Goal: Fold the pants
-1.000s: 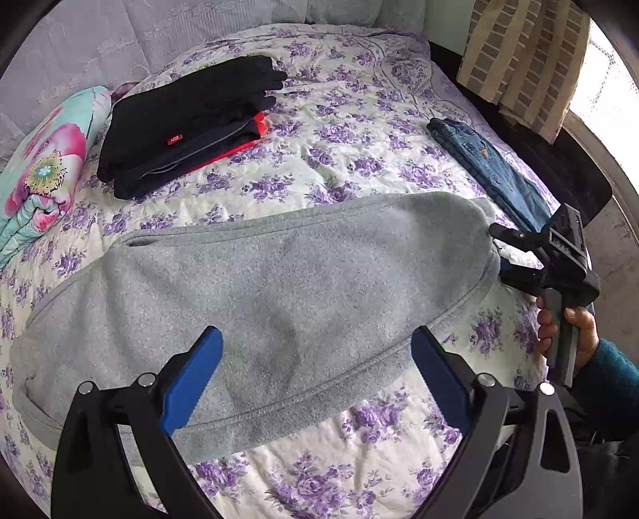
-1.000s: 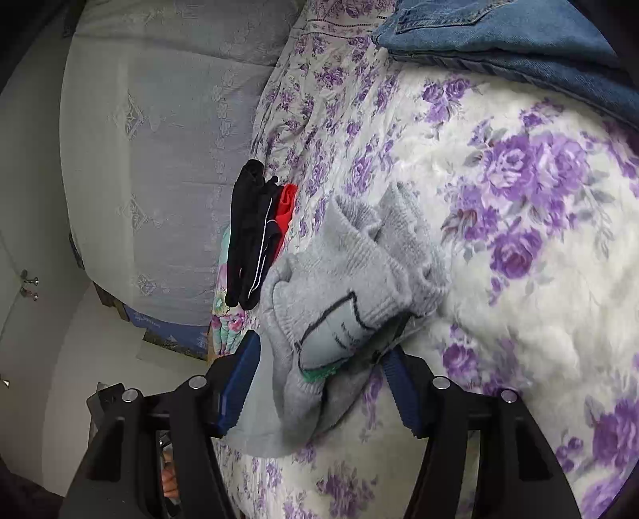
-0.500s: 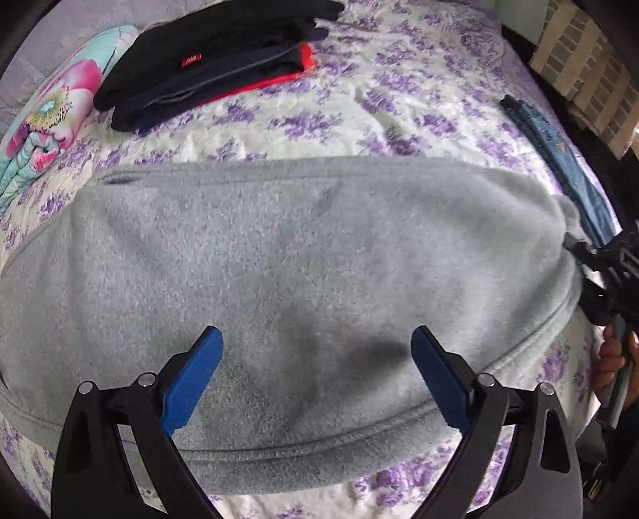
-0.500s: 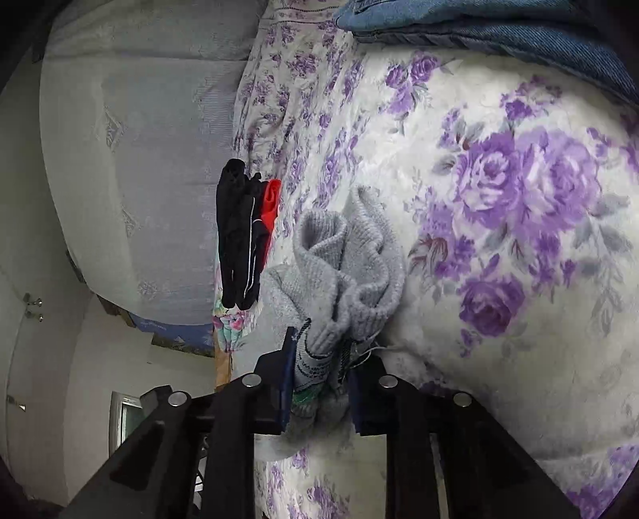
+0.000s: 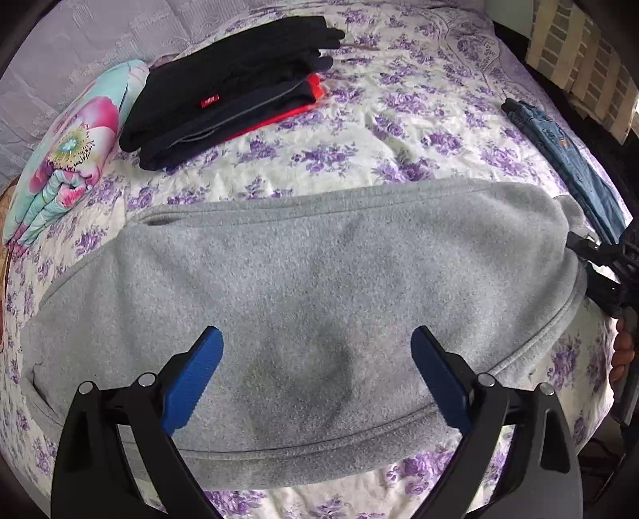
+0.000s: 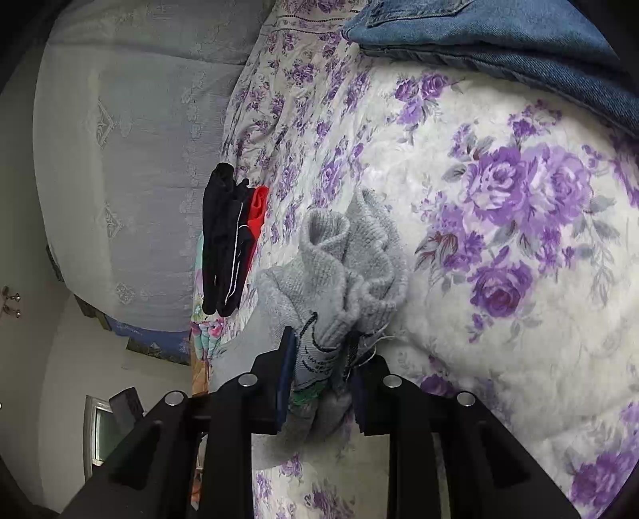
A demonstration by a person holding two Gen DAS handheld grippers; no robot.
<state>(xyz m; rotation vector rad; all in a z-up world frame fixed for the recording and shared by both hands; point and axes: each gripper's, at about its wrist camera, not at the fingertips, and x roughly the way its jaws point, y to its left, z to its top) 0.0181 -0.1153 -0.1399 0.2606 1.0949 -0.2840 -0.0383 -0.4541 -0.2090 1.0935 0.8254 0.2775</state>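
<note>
The right gripper [image 6: 321,361] has its jaws narrow, the blue pads pressing on a bunched end of the grey pants [image 6: 343,271]; the jaws are easing open a little with the cloth between them. From that grip the ribbed grey knit fans up toward 12 o'clock over the floral bedspread [image 6: 499,239]. At 1 o'clock lie folded jeans [image 6: 499,36], and at 10 o'clock a stack of dark clothes [image 6: 225,239] with a red edge.

The left gripper [image 5: 315,359] stands wide, its blue pads apart above the middle of the grey pants [image 5: 303,279], pinching nothing; whether the tips touch the fleece I cannot tell. Here the pants lie flat with their long axis running from 9 o'clock to 3 o'clock across the bedspread [image 5: 399,119], one end at the far left, the other at the right gripper [image 5: 591,255] at 3 o'clock, with the fingers of the person's hand [image 5: 623,351] below it.

Only the left view shows the whole garment and the flowered pillow [image 5: 68,151] at 10 o'clock; only the right view shows the pinched knit and a printed patch between the pads. No containers appear in either view
</note>
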